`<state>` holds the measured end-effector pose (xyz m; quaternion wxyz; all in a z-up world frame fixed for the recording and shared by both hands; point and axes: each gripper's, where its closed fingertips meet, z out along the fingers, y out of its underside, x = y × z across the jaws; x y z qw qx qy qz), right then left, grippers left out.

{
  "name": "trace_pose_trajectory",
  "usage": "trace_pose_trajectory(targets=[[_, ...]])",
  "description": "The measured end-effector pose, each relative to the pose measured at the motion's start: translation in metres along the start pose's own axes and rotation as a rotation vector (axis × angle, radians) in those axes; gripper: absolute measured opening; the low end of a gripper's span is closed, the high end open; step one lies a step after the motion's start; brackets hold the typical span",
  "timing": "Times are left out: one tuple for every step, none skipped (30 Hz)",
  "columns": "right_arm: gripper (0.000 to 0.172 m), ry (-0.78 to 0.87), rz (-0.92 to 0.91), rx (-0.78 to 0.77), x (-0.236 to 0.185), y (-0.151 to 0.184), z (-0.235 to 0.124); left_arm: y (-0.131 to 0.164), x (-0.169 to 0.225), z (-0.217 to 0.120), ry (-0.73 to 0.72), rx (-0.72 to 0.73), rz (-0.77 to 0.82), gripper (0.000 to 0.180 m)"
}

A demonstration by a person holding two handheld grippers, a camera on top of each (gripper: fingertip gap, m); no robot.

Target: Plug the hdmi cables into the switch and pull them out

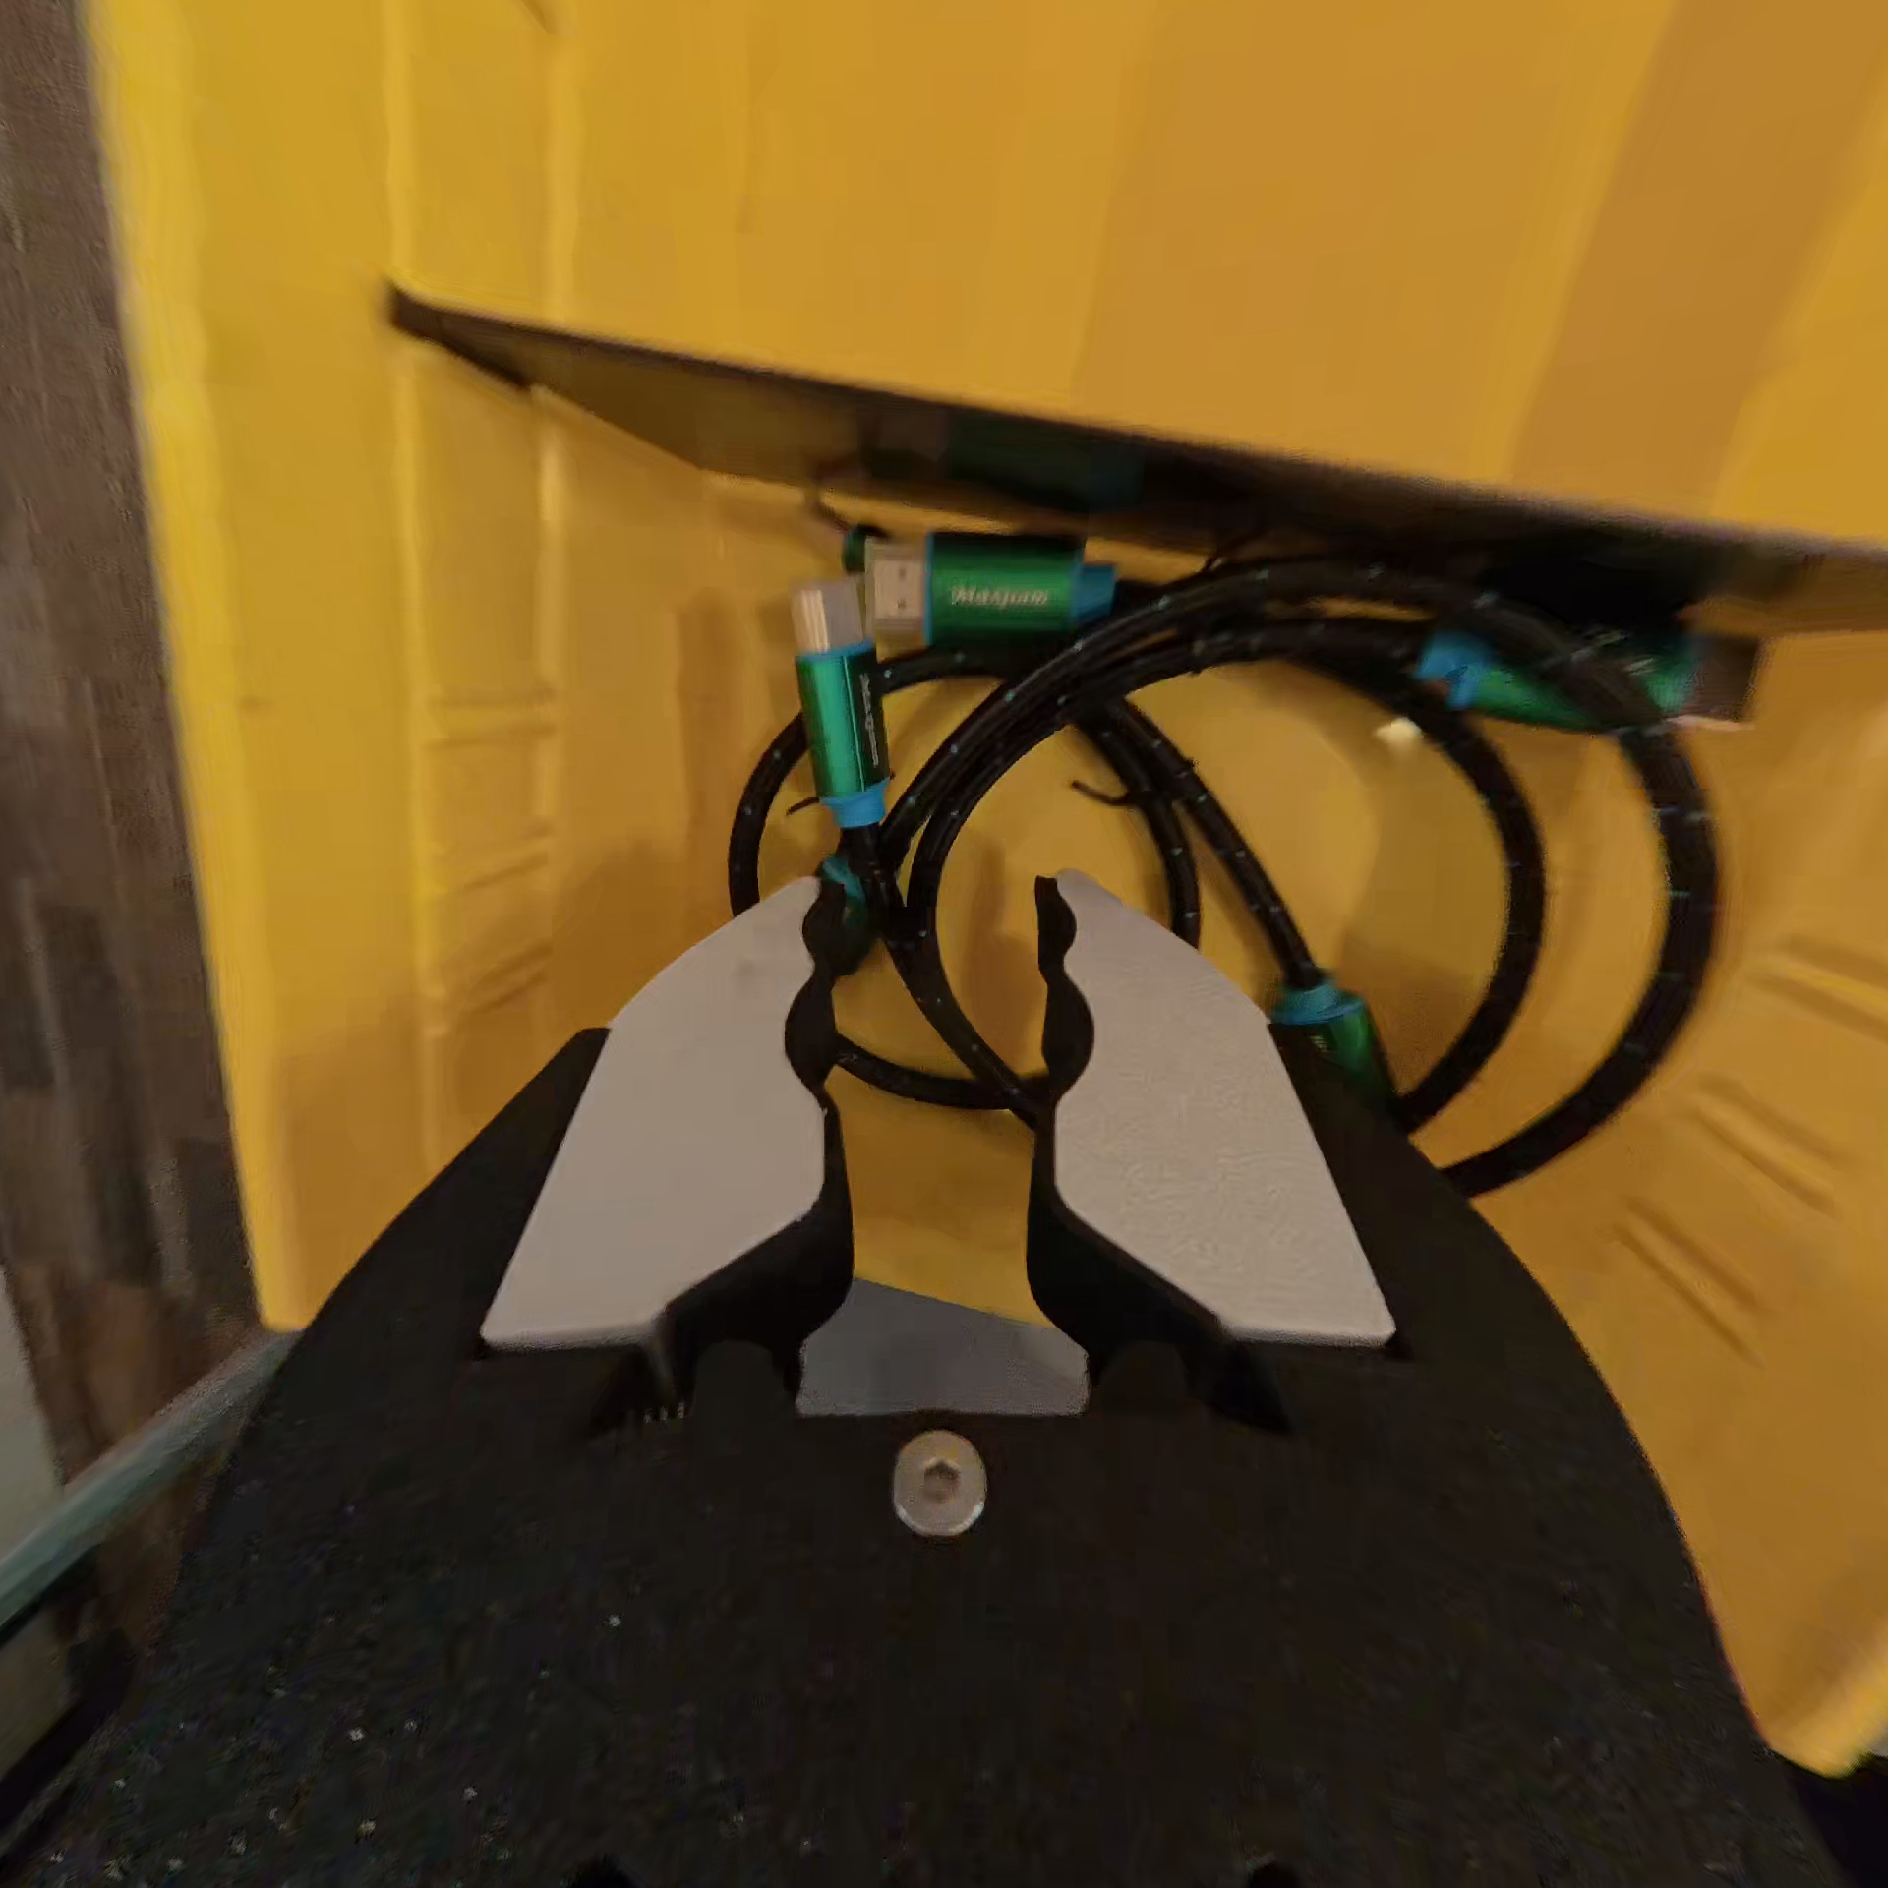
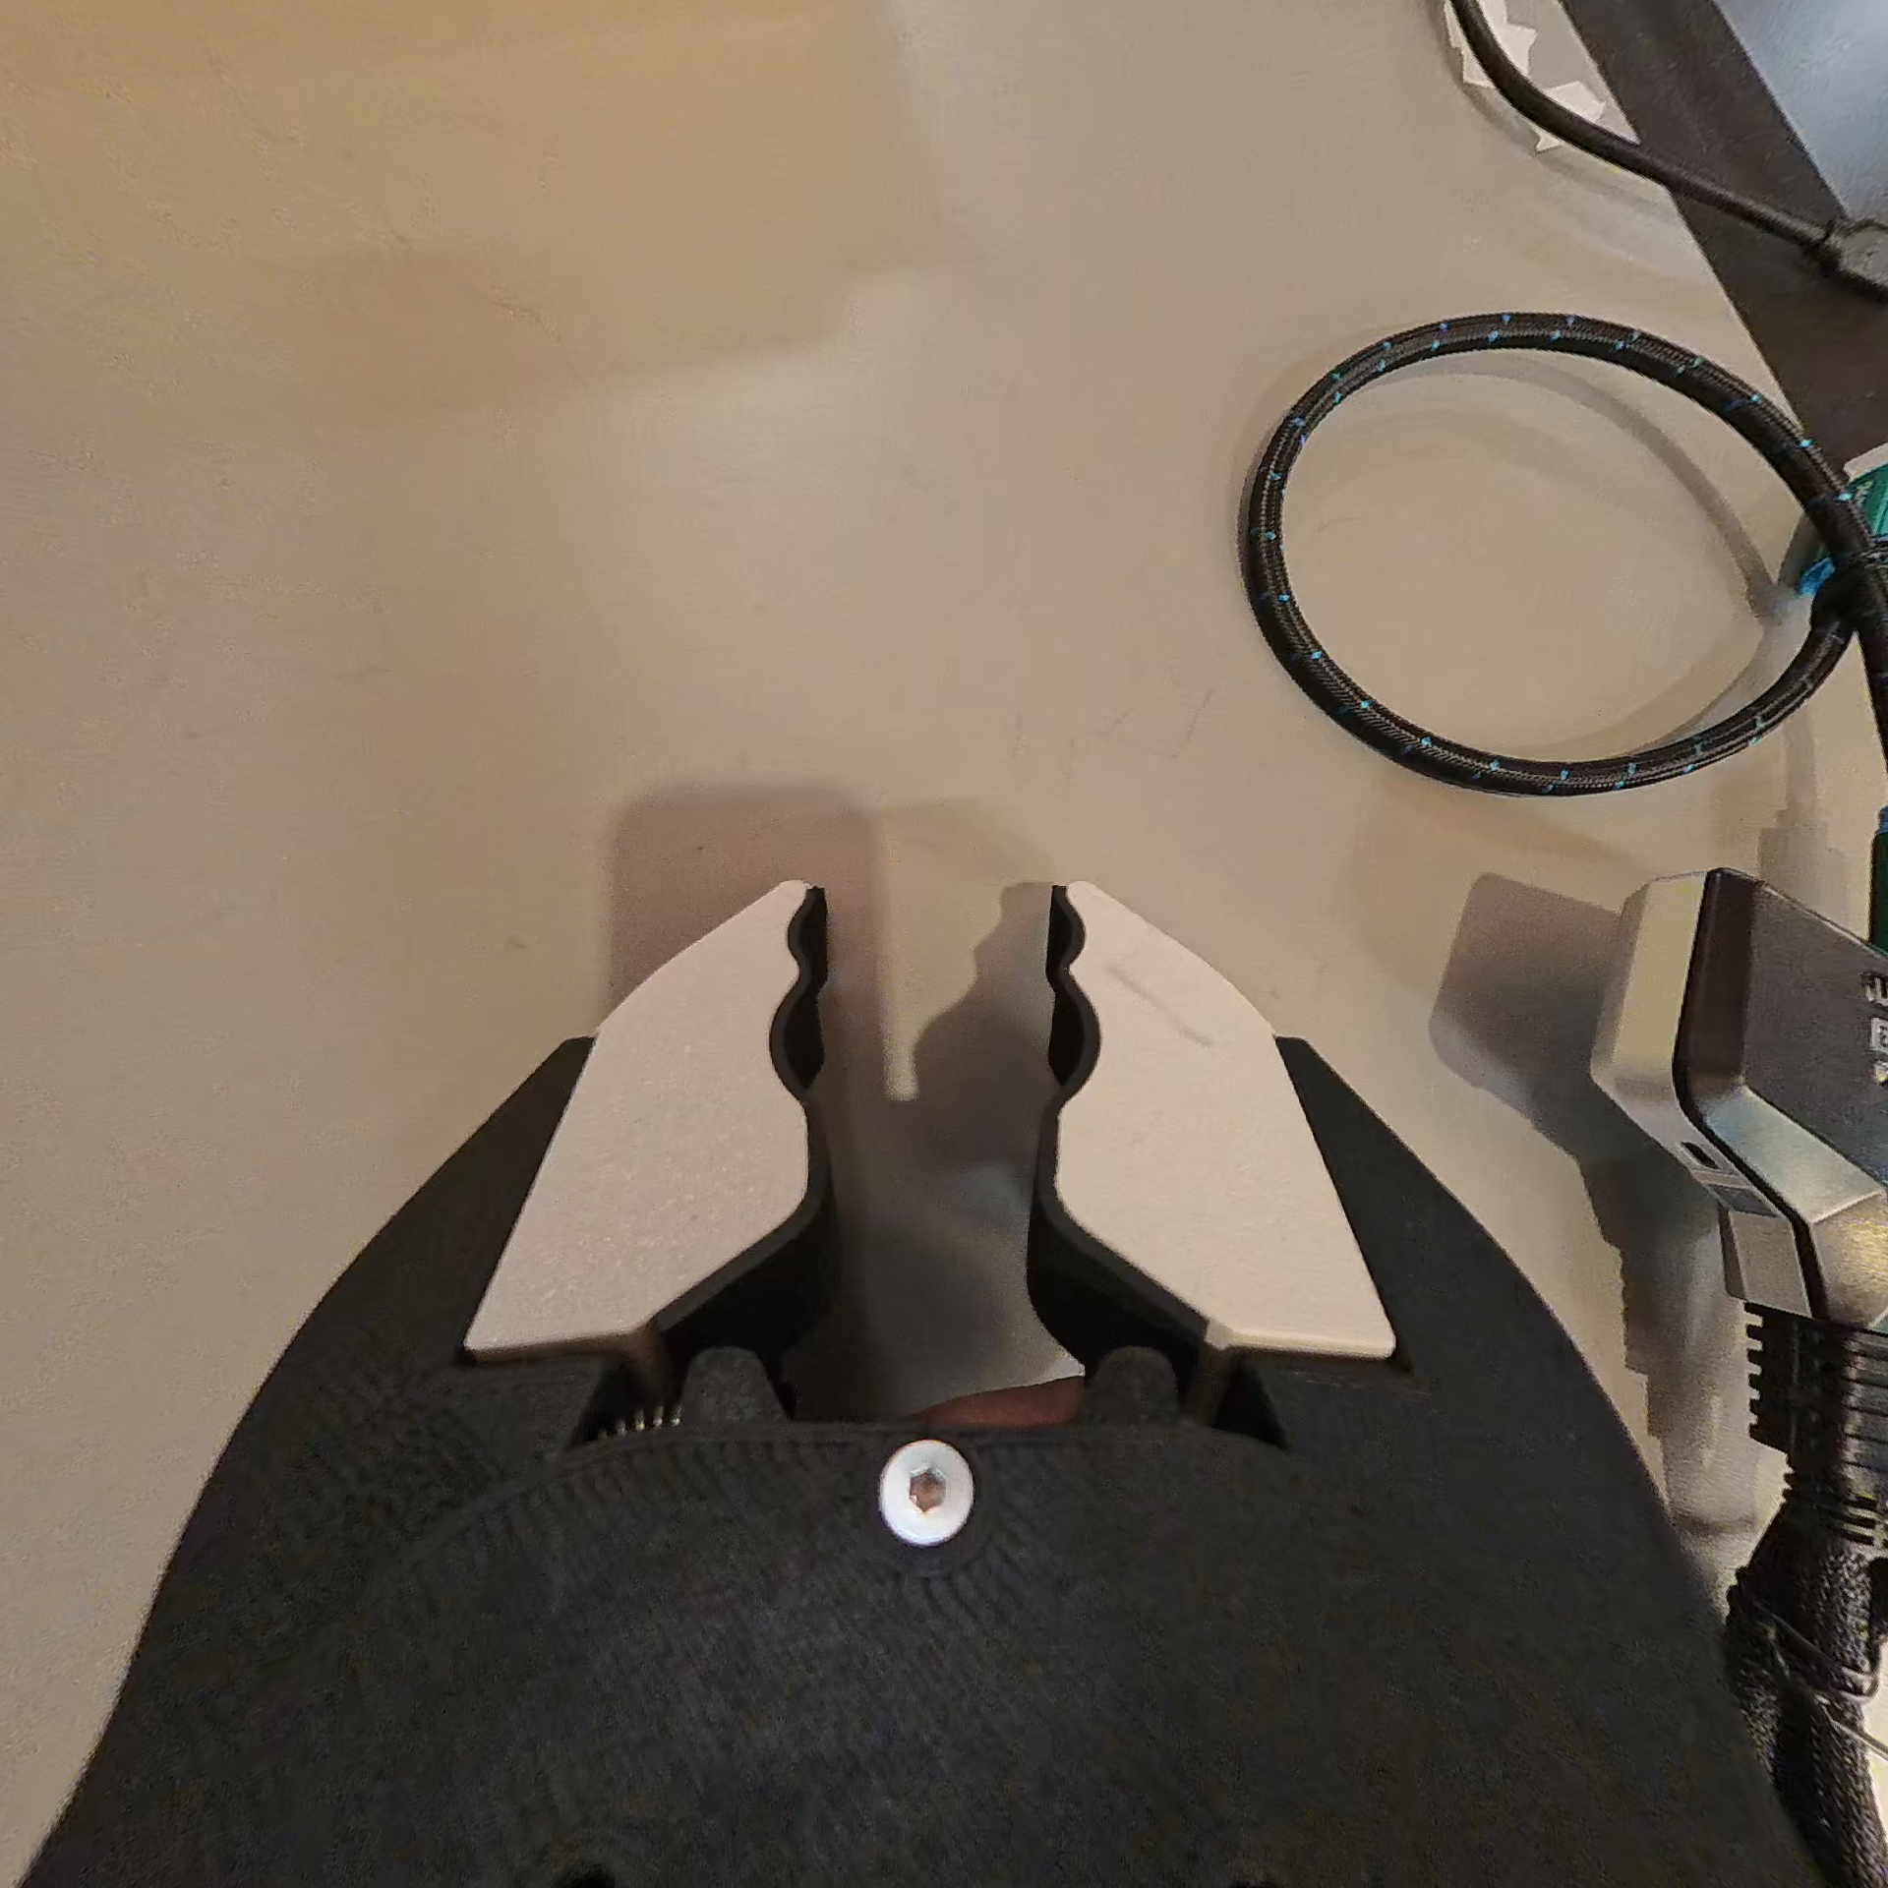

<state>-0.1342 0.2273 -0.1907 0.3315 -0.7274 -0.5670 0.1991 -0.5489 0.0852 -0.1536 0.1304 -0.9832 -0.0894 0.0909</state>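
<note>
The left gripper [image 1: 935, 894] has its two white fingers with wavy black pads standing apart, and nothing is clamped between them; the black braided cables flecked with blue [image 1: 1032, 736] merely cross the gap farther off, though one strand runs right against the left pad [image 1: 817, 950] (whether it truly touches is hard to tell through the blur). The cables lie coiled in loose overlapping loops on a wrinkled yellow cloth [image 1: 460, 817], directly ahead of the fingertips and spreading to the right. A green metal plug with a blue collar [image 1: 843, 736] stands just beyond the left fingertip, its long axis running nearly straight away from the gripper, silver end farthest. A second green plug [image 1: 996, 593] lies crosswise beyond it, under the edge of a dark flat panel [image 1: 1124, 450]. The right gripper [image 2: 935, 899] is likewise spread wide and holds nothing, hovering over a bare beige tabletop [image 2: 511, 511]. A single black braided loop [image 2: 1532, 552] lies far to its right, well apart, with a grey and black boxy device [image 2: 1757, 1073] near the right edge. The left gripper is plainly the nearer one to the cables.
</note>
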Motion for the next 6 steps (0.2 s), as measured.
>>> trace_pose_trajectory(targets=[[0.041,0.002,-0.002,0.001,0.000,0.000,0.000,0.006,-0.001,0.009,-0.004,-0.040,0.012,0.037],[0.041,0.003,-0.002,0.001,0.000,0.000,0.000,0.010,-0.001,0.016,-0.006,-0.068,0.023,0.037],[0.041,0.001,-0.001,0.000,0.000,0.000,0.000,0.014,-0.005,0.020,-0.035,-0.099,0.040,0.035],[0.041,-0.001,0.002,0.000,0.000,0.000,0.000,0.014,-0.010,0.022,-0.076,-0.107,0.057,0.032],[0.042,-0.005,0.007,-0.001,0.000,0.000,0.000,0.012,-0.012,0.023,-0.096,-0.102,0.064,0.024],[0.042,-0.009,0.012,-0.003,0.000,0.000,0.000,0.012,-0.012,0.023,-0.092,-0.106,0.067,0.021]])
